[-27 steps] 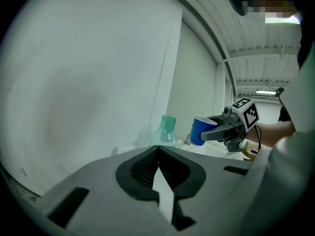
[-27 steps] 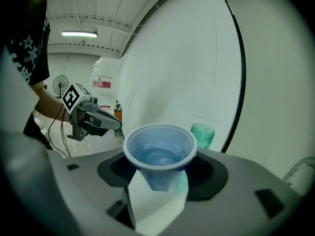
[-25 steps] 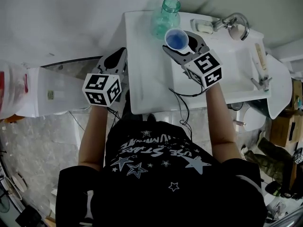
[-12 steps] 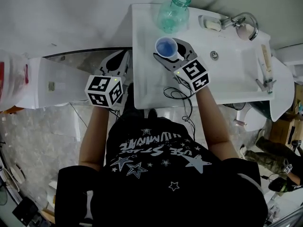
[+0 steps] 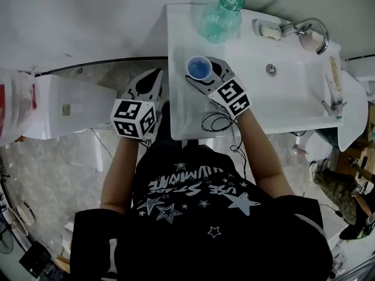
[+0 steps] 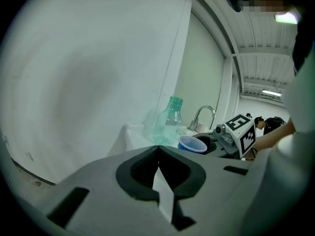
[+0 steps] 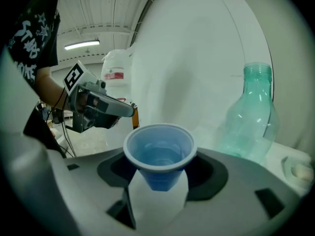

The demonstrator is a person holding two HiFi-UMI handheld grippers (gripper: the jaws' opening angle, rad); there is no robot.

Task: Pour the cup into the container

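Note:
A small blue plastic cup (image 5: 200, 69) (image 7: 160, 156) stands upright between the jaws of my right gripper (image 5: 206, 76) (image 7: 158, 173), which is shut on it above the left part of the white basin counter (image 5: 181, 104). Liquid shows inside the cup. The container, a clear green plastic bottle (image 5: 222, 16) (image 7: 251, 117) with an open neck, stands at the counter's far left corner, apart from the cup. My left gripper (image 5: 146, 89) (image 6: 158, 178) hangs off the counter's left edge, jaws shut and holding nothing. The cup (image 6: 192, 144) and bottle (image 6: 167, 122) also show ahead in the left gripper view.
A sink bowl (image 5: 281, 81) with a drain and a chrome tap (image 5: 310, 31) lies right of the cup. A soap dish (image 5: 268, 30) sits beside the tap. A white box (image 5: 64, 110) stands on the floor at left, next to a wall.
My right gripper has drawn the cup back and to the left, away from the bottle. The left gripper has stayed beside the counter's edge.

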